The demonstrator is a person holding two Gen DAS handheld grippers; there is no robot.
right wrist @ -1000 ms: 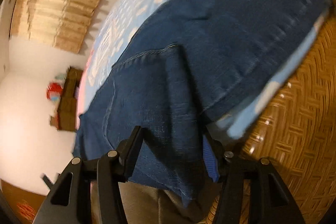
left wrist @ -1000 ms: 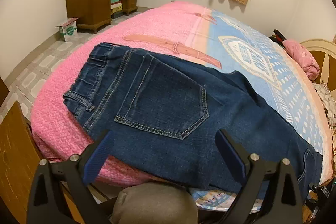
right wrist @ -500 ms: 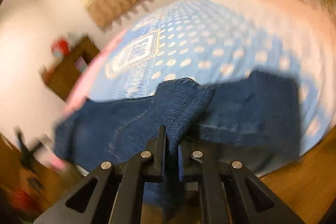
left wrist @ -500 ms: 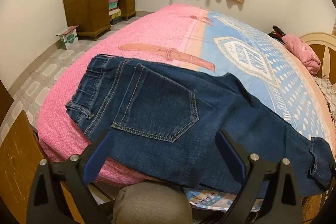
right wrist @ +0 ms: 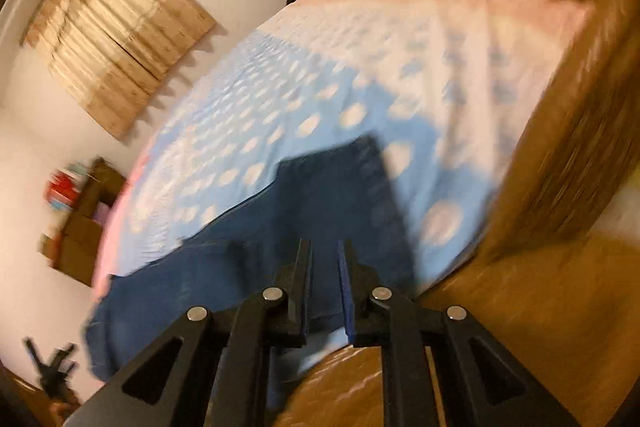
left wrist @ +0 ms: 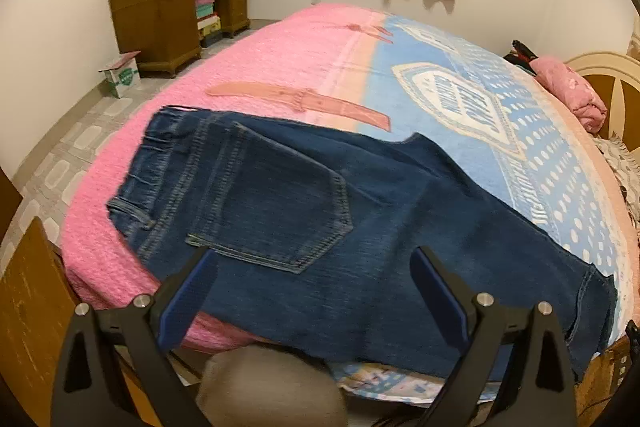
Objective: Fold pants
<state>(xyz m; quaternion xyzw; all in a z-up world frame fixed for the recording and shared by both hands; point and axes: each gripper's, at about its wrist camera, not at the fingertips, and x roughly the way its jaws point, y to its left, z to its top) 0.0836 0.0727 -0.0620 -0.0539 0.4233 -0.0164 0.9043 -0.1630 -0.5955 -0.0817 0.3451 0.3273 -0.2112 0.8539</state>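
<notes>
Dark blue jeans (left wrist: 320, 211) lie flat across the near side of the bed, waistband at the left, back pocket up, leg ends at the right edge. My left gripper (left wrist: 312, 259) is open and empty, held just above the jeans' near edge. In the blurred right wrist view the leg end of the jeans (right wrist: 340, 195) lies flat on the blue dotted blanket. My right gripper (right wrist: 324, 255) hovers over that leg end with its jaws a narrow gap apart and nothing between them.
The bed has a pink and blue blanket (left wrist: 400, 75). A pink bundle (left wrist: 572, 91) lies by the headboard at the far right. A wooden desk (left wrist: 168, 15) and a small box (left wrist: 122, 75) stand on the tiled floor at the left. A wooden bed frame (right wrist: 568, 163) borders the right.
My right gripper has let go of the jeans' leg end, which now lies flat on the bed, and its jaws have parted slightly. My left gripper stayed open and drew slightly back.
</notes>
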